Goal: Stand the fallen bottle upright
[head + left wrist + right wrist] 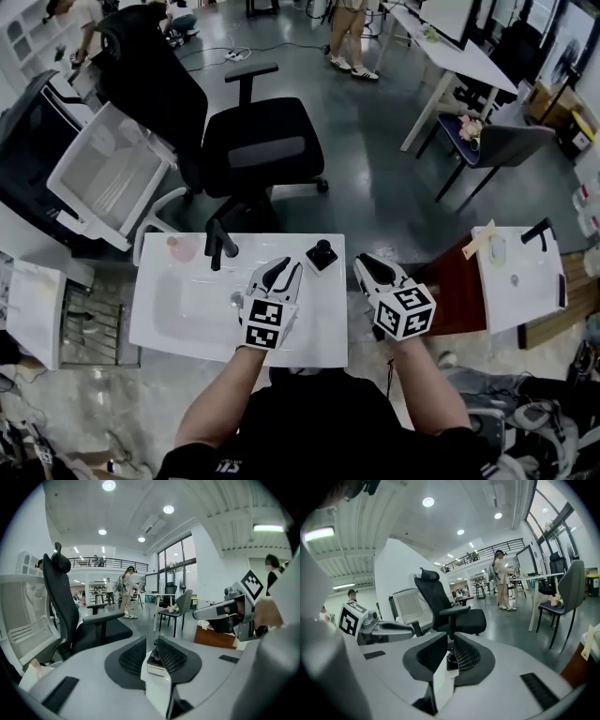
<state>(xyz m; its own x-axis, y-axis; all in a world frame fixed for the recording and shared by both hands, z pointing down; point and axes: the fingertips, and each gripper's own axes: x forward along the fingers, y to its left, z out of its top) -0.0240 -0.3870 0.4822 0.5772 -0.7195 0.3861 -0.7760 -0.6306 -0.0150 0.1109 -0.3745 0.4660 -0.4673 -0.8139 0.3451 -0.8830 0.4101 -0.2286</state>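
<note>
A small bottle (322,255) with a black cap stands upright near the far edge of the white table (187,305). In the left gripper view the bottle (156,661) shows through the gap between the jaws, beyond their tips. The right gripper view shows the bottle (451,660) the same way. My left gripper (288,271) hovers just to the near left of the bottle, open with a narrow gap and nothing in it (151,645). To the bottle's right, off the table's edge, my right gripper (368,265) has its jaws nearly together and empty (450,642).
A pink object (181,247) lies at the table's far left. A black office chair (258,141) stands just behind the table, its armrest (220,242) reaching over the edge. A white-backed chair (112,173) is at the left, a second white table (520,281) at the right.
</note>
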